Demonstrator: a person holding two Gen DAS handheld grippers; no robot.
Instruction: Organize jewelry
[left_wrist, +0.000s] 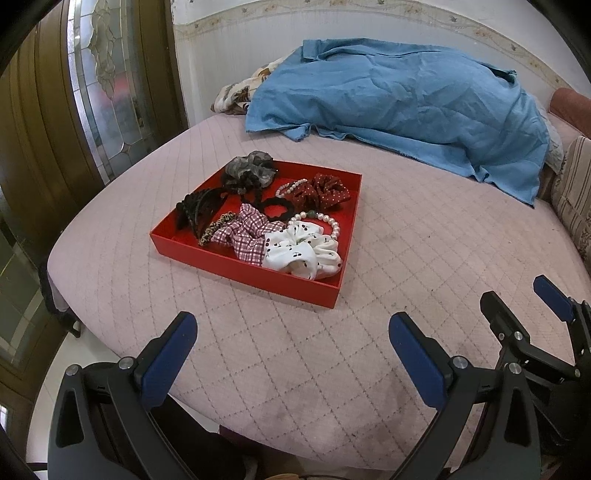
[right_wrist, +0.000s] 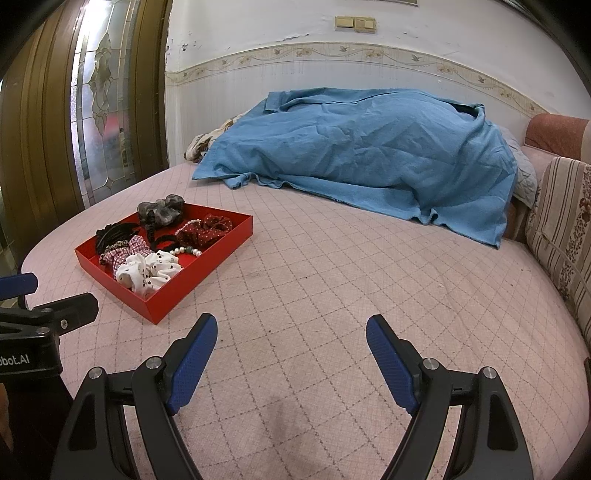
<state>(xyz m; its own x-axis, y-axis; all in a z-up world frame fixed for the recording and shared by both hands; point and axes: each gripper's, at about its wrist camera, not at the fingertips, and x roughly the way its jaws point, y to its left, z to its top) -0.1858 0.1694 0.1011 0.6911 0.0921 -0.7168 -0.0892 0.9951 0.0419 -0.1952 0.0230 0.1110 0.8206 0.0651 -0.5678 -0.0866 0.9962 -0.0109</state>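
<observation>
Red cardboard tray (left_wrist: 255, 271) holding the scrunchies, the black claw clip (left_wrist: 197, 212) and the pearl bracelet (left_wrist: 325, 221) sits on the bed (left_wrist: 424, 258), straight ahead of the left tongs (left_wrist: 291, 332) and well off to the front-left of the right tongs (right_wrist: 291, 332). Both pairs gape wide and empty. I judge the left hand nearer, with the tray's near long edge running slantwise across its reach.

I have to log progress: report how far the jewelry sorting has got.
Done: scrunchies, pearl bracelet and black claw clip all lie in the red tray. In hand: nothing; left gripper and right gripper hover open, empty. Left: nothing visible outside the tray.
</observation>
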